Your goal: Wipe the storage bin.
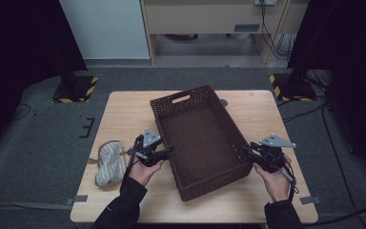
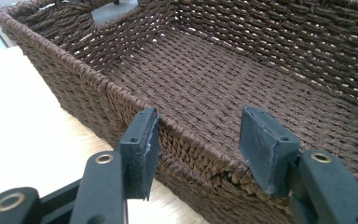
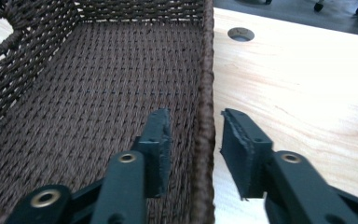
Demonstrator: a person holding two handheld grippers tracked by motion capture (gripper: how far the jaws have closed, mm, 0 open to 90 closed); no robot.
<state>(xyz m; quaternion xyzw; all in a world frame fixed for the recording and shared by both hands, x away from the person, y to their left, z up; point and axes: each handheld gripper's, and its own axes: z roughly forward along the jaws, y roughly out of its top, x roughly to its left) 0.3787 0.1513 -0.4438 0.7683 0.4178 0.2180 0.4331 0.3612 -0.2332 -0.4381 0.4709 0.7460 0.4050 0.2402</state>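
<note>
Brown woven basket [image 1: 200, 138] sits mid-bench [image 1: 124, 114]. The left gripper [image 1: 164, 151] straddles its left rim, jaws apart; the right gripper [image 1: 249, 151] straddles the right rim, gaps showing at both pads.

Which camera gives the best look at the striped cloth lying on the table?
The high view: the striped cloth lies bunched near the table's left edge, beside the left claw. The two gripper views look into the woven basket instead, so they add nothing about the cloth.
</note>
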